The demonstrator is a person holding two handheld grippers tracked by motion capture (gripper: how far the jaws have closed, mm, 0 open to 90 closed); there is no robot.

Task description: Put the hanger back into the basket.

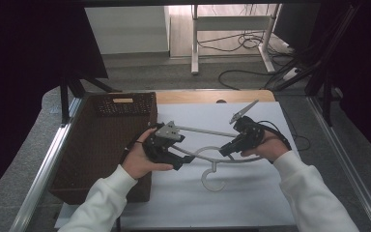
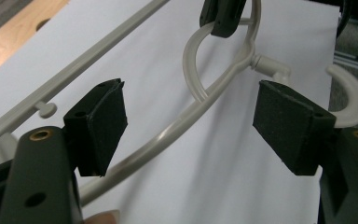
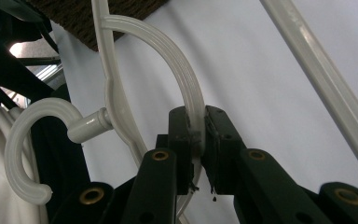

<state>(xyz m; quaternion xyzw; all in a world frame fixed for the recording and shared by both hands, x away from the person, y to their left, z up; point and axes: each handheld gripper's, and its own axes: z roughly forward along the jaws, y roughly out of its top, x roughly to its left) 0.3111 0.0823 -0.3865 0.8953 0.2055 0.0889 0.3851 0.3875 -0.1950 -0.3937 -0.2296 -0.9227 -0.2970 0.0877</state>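
Item: white plastic hanger (image 1: 211,157), held over the white-covered counter (image 1: 251,203) just beside a brown woven basket (image 1: 104,145). Right gripper (image 3: 199,135): fingers pinching its curved shoulder (hook pointing toward the person). Left gripper (image 2: 191,126): fingers spread, astride the hanger's arm without pressing it.

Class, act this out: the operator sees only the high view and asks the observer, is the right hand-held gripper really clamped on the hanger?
Observer: Yes. The right hand-held gripper is shut on the hanger, on its curved shoulder.
Operator: And the left one?
Observer: The left hand-held gripper is open; the hanger's arm runs between its pads untouched.
Operator: What does the hook look like?
Observer: A round collar joins the hook to the hanger.
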